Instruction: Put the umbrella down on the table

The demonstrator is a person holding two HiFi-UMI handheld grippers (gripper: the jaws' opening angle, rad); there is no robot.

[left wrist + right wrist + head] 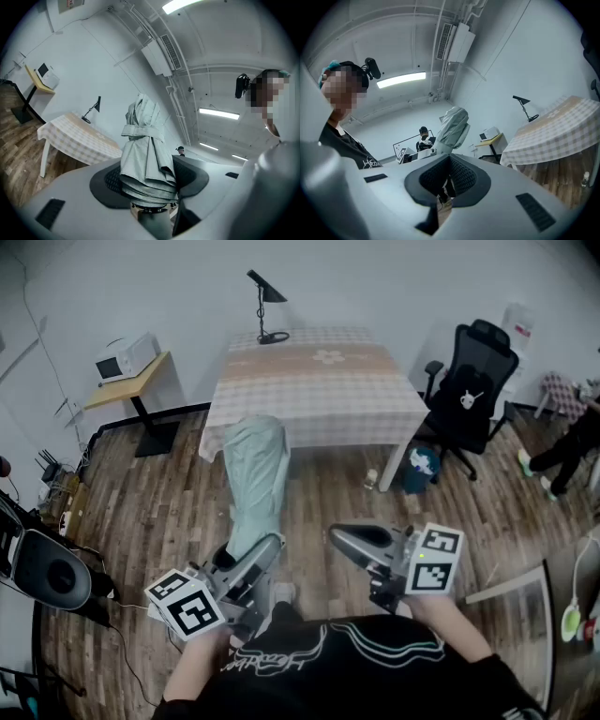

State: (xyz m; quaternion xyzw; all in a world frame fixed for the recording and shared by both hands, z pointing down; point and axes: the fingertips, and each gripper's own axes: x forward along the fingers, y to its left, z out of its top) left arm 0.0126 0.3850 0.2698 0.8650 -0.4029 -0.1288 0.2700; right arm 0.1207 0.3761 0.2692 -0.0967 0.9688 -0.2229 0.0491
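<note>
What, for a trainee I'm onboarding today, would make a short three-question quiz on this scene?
1. True or false: the umbrella already lies on the table.
2. Which tool grips the umbrella? A. left tool B. right tool C. both
3. What stands at the table's far edge?

Key:
1. False. It is held up over the floor, short of the table.
2. A
3. A black desk lamp.
</note>
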